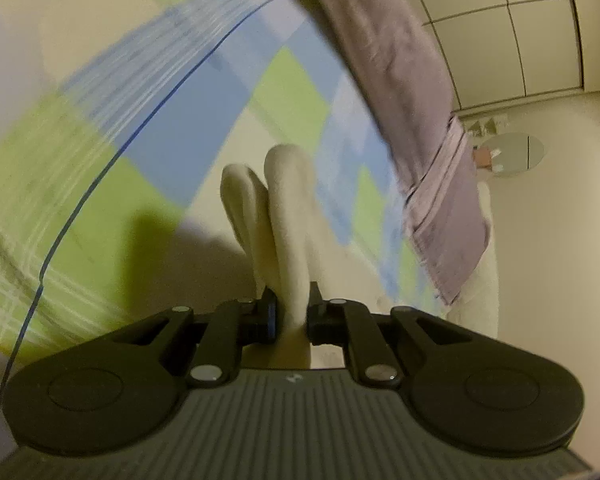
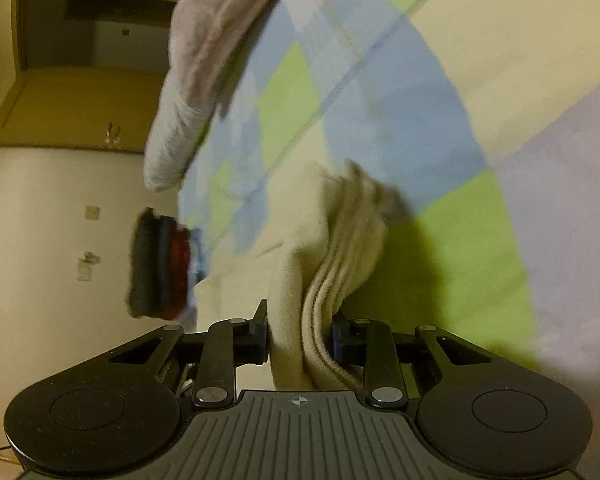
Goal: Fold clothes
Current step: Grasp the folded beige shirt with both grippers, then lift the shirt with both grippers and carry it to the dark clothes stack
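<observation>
Both tools are pinching the same cream-coloured soft knit garment (image 1: 288, 216). My left tool (image 1: 291, 316) has its black jaws pressed in on a narrow upright fold of that cloth, which rises between them in two rounded lobes. My right tool (image 2: 300, 334) clamps a thicker bunch of the garment (image 2: 332, 240), where several ribbed layers stack side by side and fill the gap between the jaws. No earlier view is at hand, so I speak only of the grip as it stands. Behind the cloth in both views lies a bedspread checked in blue, lime green, cream and pale lilac (image 1: 148, 92), blurred and streaked; the garment seems lifted clear of it near my tools, though I cannot tell where its far end rests. A mauve towel-like cloth with a banded hem (image 1: 432, 128) hangs across the upper part of the left view, and its grey-pink end (image 2: 188, 92) shows at the upper left of the right view. A small stack of dark and red folded items (image 2: 160, 264) sits at the bed's edge in the right view.
</observation>
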